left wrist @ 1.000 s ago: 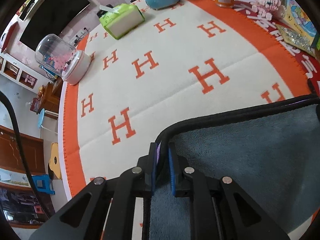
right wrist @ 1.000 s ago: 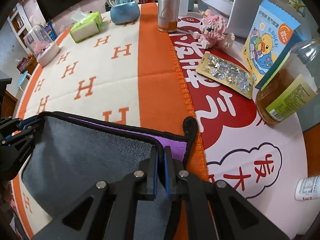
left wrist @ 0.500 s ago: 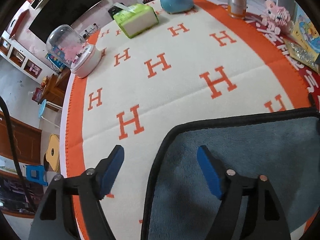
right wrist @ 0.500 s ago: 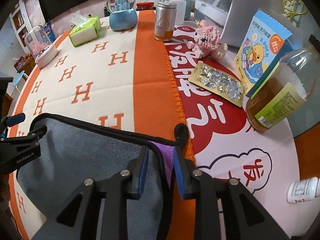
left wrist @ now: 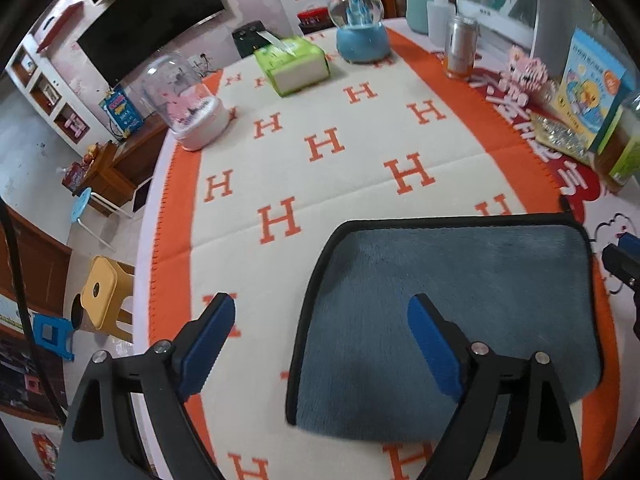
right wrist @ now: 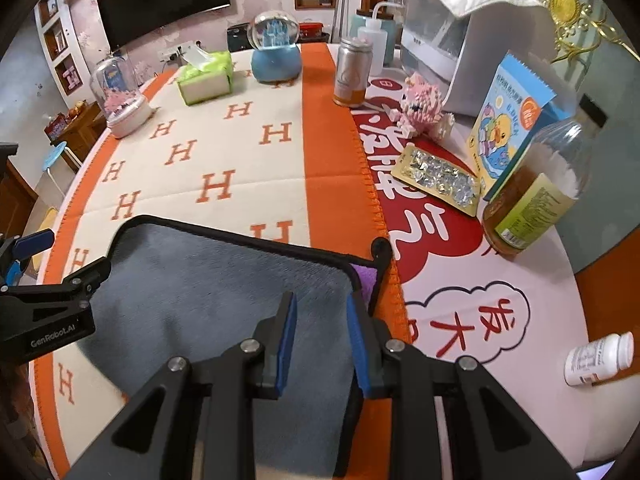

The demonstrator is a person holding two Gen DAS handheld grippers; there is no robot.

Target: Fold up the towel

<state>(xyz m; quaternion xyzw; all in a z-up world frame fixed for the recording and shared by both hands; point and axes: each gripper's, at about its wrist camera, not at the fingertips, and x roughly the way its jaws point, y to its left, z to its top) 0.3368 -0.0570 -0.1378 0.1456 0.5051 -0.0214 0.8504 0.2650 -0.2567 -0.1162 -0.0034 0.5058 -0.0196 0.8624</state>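
Note:
A grey towel with black edging lies folded flat on the orange-and-cream H-pattern cloth; it also shows in the right wrist view, with a purple underside corner peeking out at its far right. My left gripper is wide open above the towel's left edge, holding nothing. My right gripper is open, raised just above the towel's far right corner, holding nothing. The left gripper also appears at the left edge of the right wrist view.
At the back stand a pink-based glass dome, a green tissue pack, a blue snow globe and a can. To the right are a pink brick toy, a foil pack, a blue box, a juice bottle and a pill bottle.
Both grippers let go of the towel corners, opened and drew back upward. The towel now lies flat, folded over.

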